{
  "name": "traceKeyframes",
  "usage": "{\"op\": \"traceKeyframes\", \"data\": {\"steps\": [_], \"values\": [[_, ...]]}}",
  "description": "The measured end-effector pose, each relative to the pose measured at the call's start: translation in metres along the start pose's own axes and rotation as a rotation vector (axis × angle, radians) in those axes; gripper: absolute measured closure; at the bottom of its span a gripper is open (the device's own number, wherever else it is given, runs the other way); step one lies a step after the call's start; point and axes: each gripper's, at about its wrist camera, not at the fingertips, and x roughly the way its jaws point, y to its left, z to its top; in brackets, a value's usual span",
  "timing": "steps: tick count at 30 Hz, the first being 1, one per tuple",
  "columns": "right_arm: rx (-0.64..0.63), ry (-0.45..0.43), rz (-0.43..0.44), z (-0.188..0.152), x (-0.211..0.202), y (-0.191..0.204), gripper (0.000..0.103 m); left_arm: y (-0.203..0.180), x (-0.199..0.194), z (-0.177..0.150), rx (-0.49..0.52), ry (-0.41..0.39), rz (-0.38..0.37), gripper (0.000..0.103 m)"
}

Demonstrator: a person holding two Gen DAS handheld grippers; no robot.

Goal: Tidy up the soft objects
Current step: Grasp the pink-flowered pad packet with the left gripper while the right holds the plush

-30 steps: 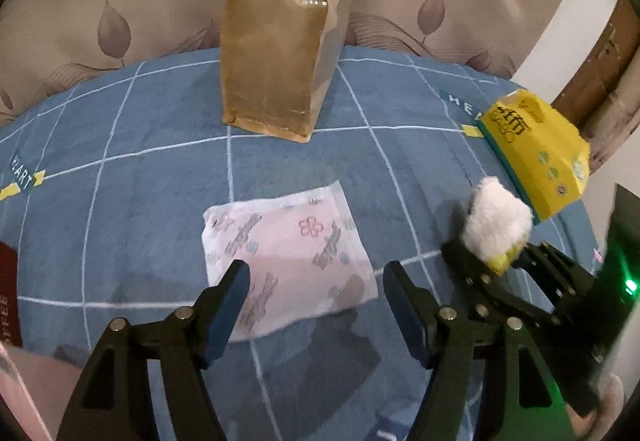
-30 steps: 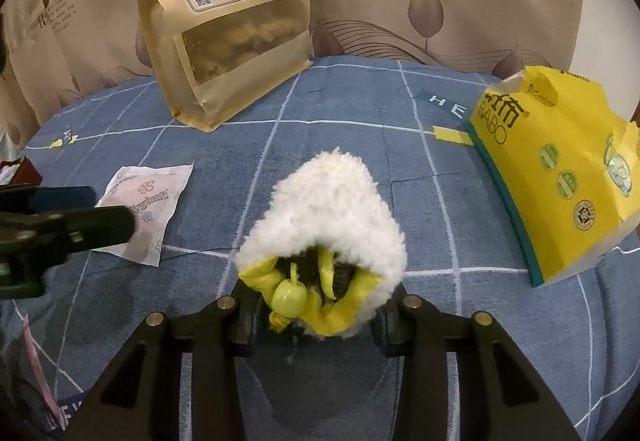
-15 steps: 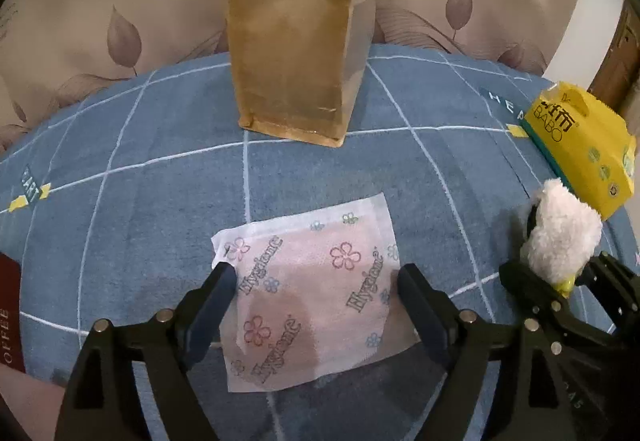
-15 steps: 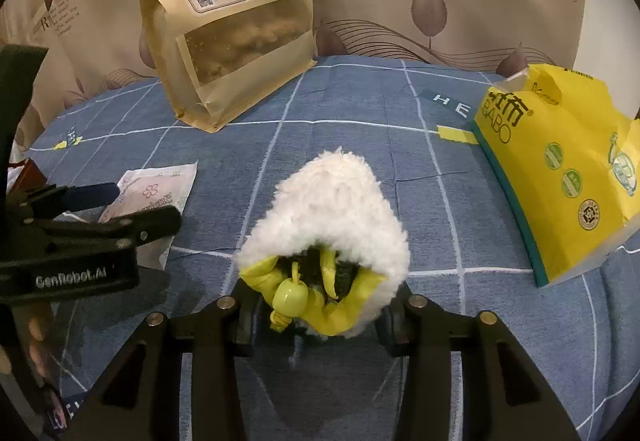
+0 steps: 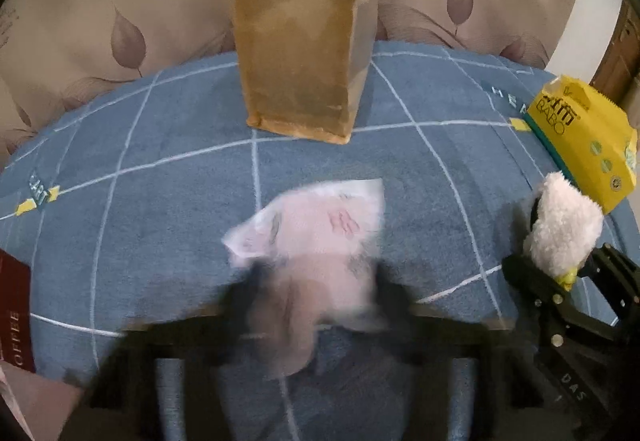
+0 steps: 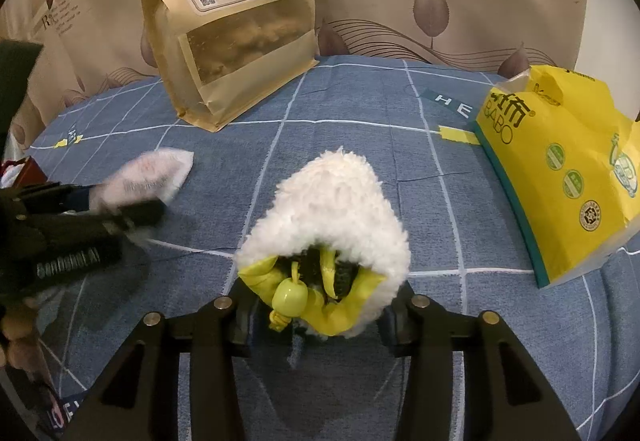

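I had the left gripper (image 5: 316, 293) just closing onto the crumpling pink flowered sanitary-pad packet (image 5: 316, 237) on the blue checked cloth (image 5: 160, 209), right gripper (image 6: 320, 305) clamping the white fleece pouch (image 6: 328, 209); next: lift gently.

Two handheld grippers, both angled steeply down, each with something between its jaws.

Left gripper (image 5: 316, 293): black, heavily motion-blurred in its own view; jaws have just been closing, drawn in on a crumpled pink-white packet (image 5: 316, 241) that bunches up between them toward 12 o'clock. From the right wrist view it enters at 9 o'clock, fingers pointing toward 3 o'clock, with the person's fingers (image 6: 16, 341) wrapped on its handle at 8 o'clock. Right gripper (image 6: 320, 315): black, sharp; jaws have just been easing apart a little, the pads bracketing the yellow-lined base of a white fleece pouch (image 6: 328, 209).
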Motion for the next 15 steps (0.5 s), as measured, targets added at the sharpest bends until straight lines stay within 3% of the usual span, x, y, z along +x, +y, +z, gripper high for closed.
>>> {"op": "traceKeyframes", "data": {"steps": [6, 15], "values": [[-0.005, 0.001, -0.006, 0.0, 0.0, 0.001, 0.059, 0.011, -0.011, 0.001, -0.063, 0.026, -0.042, 0.081], [-0.014, 0.002, -0.016, -0.001, 0.001, 0.003, 0.059, 0.012, -0.044, -0.019, -0.051, 0.02, -0.096, 0.081]]}}
